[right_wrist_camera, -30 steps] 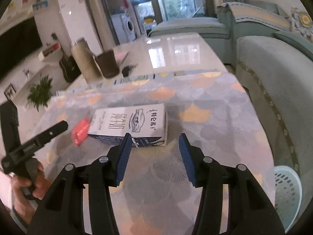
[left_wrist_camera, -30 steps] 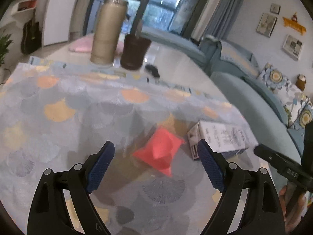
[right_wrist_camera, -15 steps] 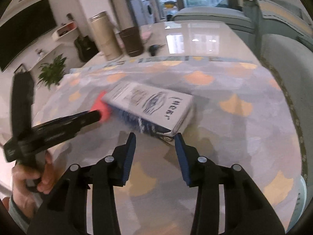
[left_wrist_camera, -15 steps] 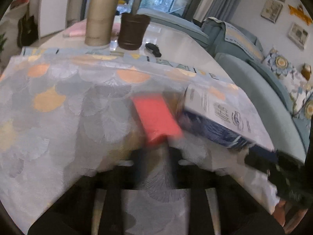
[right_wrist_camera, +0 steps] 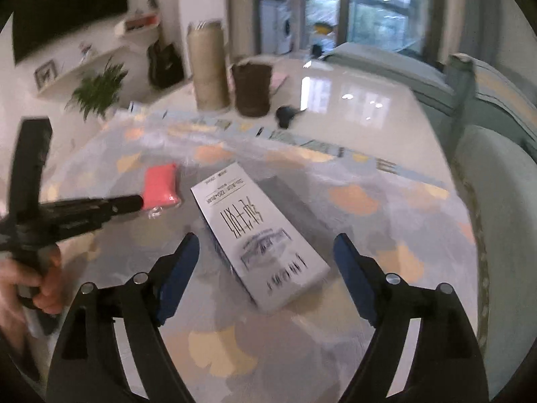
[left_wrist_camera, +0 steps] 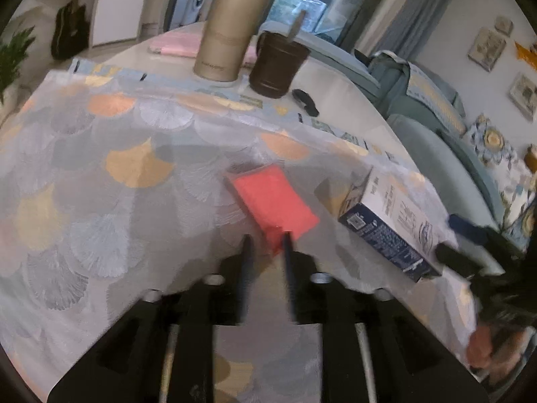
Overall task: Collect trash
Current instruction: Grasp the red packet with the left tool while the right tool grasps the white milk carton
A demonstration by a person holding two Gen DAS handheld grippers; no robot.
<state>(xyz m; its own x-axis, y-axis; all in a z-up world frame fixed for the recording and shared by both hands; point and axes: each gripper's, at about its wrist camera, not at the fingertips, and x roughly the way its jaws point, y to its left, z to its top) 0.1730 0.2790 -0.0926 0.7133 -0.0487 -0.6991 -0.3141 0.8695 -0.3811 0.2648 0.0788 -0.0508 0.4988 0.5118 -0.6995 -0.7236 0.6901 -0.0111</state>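
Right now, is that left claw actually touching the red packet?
Touching. In the left wrist view the left gripper has its fingers closed on the near corner of the red packet, with no gap visible.

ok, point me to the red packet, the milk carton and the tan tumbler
red packet (left_wrist_camera: 273, 198), left wrist view, middle of its top face
milk carton (right_wrist_camera: 258, 238), right wrist view, centre of the printed top panel
tan tumbler (left_wrist_camera: 231, 33), left wrist view, mid body

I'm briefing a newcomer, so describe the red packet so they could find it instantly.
Start at the table's patterned cloth, on the near side from the tall beige tumbler and brown cup. Left of the white carton lies the red packet, pinched by the left gripper. It is the only red, soft, flat item there.
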